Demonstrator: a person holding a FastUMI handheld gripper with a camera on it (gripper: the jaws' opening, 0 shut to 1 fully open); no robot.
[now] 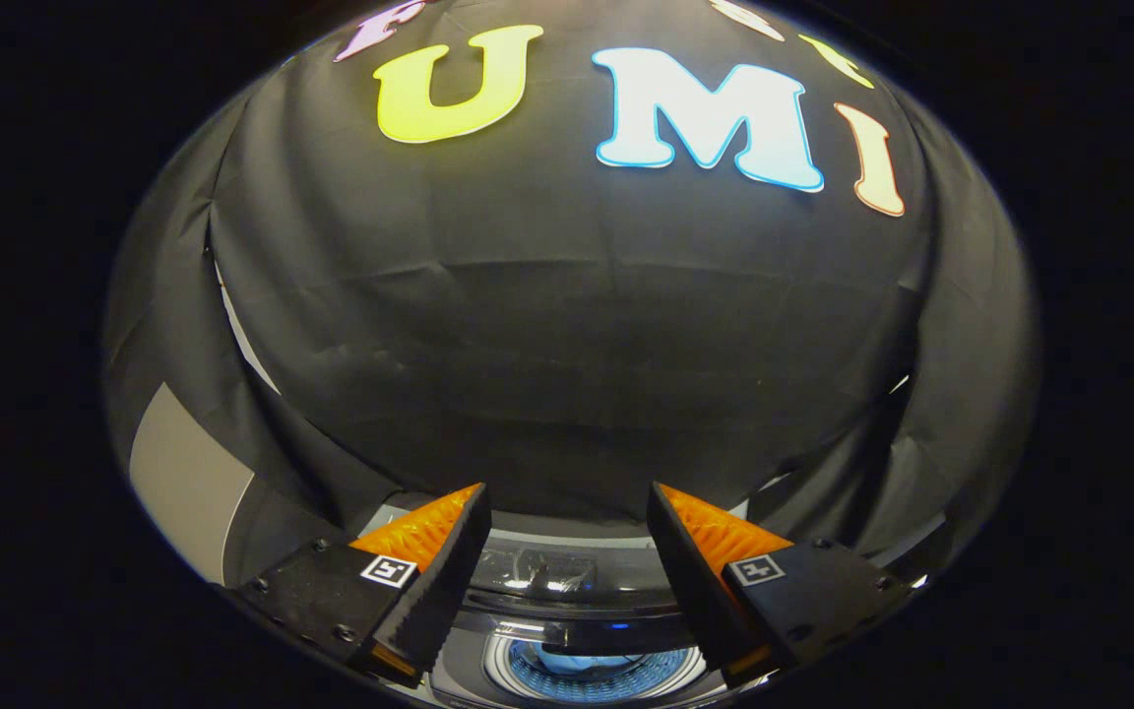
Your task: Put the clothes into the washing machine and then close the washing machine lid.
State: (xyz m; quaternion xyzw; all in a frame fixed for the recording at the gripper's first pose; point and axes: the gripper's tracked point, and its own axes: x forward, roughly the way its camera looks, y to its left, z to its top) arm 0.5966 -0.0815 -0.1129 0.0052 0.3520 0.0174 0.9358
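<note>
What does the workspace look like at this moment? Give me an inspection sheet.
Surface: top of the washing machine lies below the fingers, lid raised.
Job's things: drum opening uncovered; something pale blue, perhaps clothing, lies inside; too dim to be sure.
Clutter: nothing seen.
Grippers: hand-held gripper open, its fingers apart above the machine, nothing between them.
Cables: nothing seen.
Surroundings: black cloth booth wall beyond the fingers; a pale grey panel shows past the cloth beside one finger.
</note>
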